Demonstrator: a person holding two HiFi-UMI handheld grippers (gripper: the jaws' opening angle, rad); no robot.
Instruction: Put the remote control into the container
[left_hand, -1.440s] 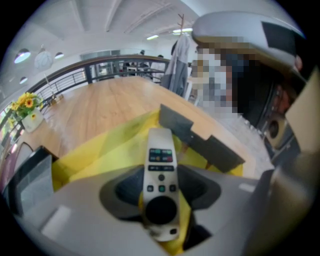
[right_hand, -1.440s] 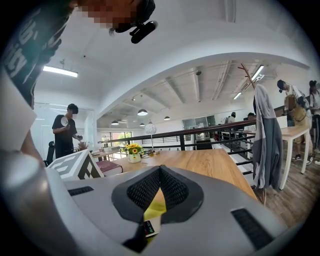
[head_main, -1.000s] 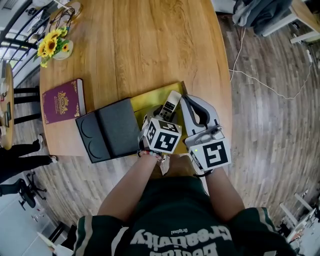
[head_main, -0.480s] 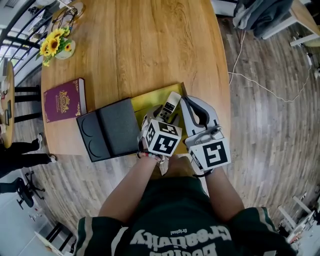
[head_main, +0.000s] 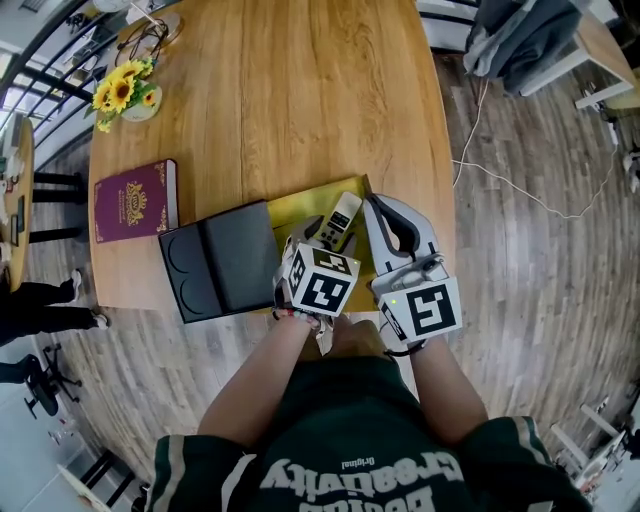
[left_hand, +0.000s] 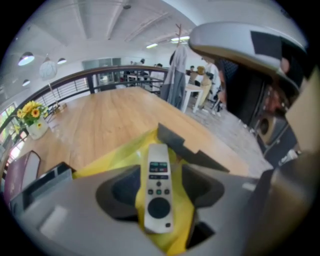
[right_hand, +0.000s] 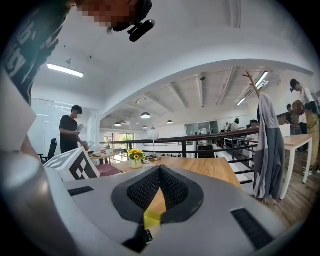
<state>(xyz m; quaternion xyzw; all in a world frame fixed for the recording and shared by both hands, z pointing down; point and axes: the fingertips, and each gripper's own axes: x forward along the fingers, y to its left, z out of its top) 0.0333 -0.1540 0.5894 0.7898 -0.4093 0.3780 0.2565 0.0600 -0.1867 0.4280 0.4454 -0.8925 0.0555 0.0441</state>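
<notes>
1. Wooden surface (head_main: 290, 90), rounded at its edge, stood over plank flooring (head_main: 540, 250).
2. A yellow-lined container (head_main: 295, 205) sat at the surface's near edge, in front of the person; all places below are given from it.
3. The remote control (left_hand: 159, 192) lay inside the container on the yellow lining, buttons up, its long axis pointing away from the person.
4. The left claw (left_hand: 160, 177) was spread wide over the container and straddled the remote control's near end. Lining showed on both sides between pad and remote, so nothing was gripped.
5. The right claw (right_hand: 159, 169) hung at the container's right edge, its tips closed together and holding nothing.
6. A black case (head_main: 220, 260) touched the container's left side.
7. A maroon book (head_main: 135, 200) lay farther left of the container.
8. Sunflowers (head_main: 125, 90) stood well beyond the container, to its far left.
</notes>
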